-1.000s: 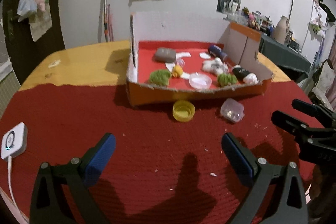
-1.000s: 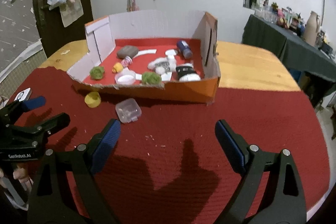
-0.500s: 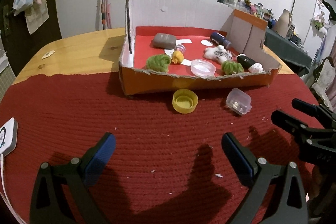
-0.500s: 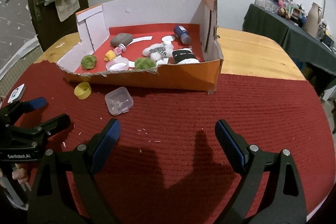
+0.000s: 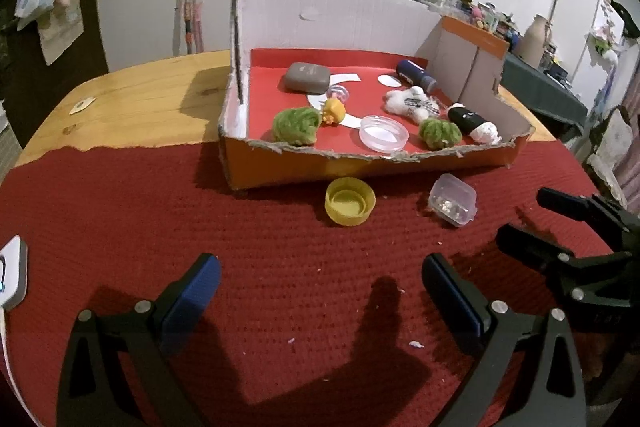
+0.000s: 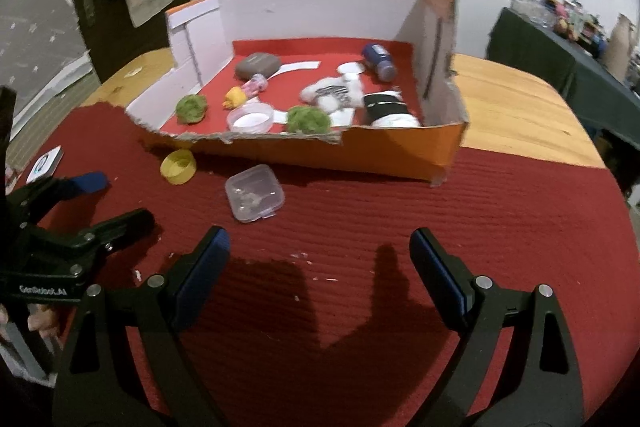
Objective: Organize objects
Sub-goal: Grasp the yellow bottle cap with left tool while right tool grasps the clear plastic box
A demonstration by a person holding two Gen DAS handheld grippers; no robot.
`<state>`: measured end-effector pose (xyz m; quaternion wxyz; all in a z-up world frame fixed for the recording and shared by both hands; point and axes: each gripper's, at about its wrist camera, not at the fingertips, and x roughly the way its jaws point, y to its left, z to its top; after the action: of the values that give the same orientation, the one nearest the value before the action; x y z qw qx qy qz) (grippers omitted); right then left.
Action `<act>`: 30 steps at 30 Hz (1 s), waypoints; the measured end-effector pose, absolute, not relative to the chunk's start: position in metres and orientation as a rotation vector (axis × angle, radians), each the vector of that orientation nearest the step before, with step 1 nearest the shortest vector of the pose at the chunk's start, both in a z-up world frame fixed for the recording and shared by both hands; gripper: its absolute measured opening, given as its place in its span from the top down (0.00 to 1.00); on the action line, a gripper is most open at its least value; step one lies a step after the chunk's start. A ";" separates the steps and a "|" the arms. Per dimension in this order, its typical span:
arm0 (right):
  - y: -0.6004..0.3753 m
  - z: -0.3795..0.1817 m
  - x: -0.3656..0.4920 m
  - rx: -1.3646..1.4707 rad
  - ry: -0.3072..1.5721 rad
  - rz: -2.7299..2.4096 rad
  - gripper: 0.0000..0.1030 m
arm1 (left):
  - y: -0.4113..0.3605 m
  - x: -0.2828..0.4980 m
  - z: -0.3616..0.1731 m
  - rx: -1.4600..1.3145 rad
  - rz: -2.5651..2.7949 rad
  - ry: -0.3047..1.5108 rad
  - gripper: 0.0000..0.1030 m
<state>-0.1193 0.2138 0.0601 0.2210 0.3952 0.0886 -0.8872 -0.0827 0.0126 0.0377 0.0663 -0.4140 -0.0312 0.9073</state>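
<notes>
Two black grippers, left (image 5: 320, 287) and right (image 6: 319, 253), both released, ribbed yellow plastic cap (image 5: 350, 201), clear square plastic case (image 6: 255, 193) at 3 o'clock, torn orange cardboard box (image 5: 360, 167) at 12

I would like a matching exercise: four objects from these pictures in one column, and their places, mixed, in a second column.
Objects:
1. yellow cap
2. grey case
3. clear plastic box
4. blue bottle

Places:
A. in the cardboard box, back right
B. on the red mat, nearer the right gripper
C. on the mat, left of the clear box
D. in the box, back left

Pairs: 1-C, 2-D, 3-B, 4-A
</notes>
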 end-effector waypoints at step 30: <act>0.178 0.045 -0.147 1.117 0.364 -2.306 0.41 | 0.017 -0.123 0.033 -1.253 2.580 0.034 0.40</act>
<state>-0.1466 0.1781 0.0455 0.2731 0.4153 0.1354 -0.8571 -0.1225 0.0172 0.0334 0.1363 -0.4327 0.0116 0.8911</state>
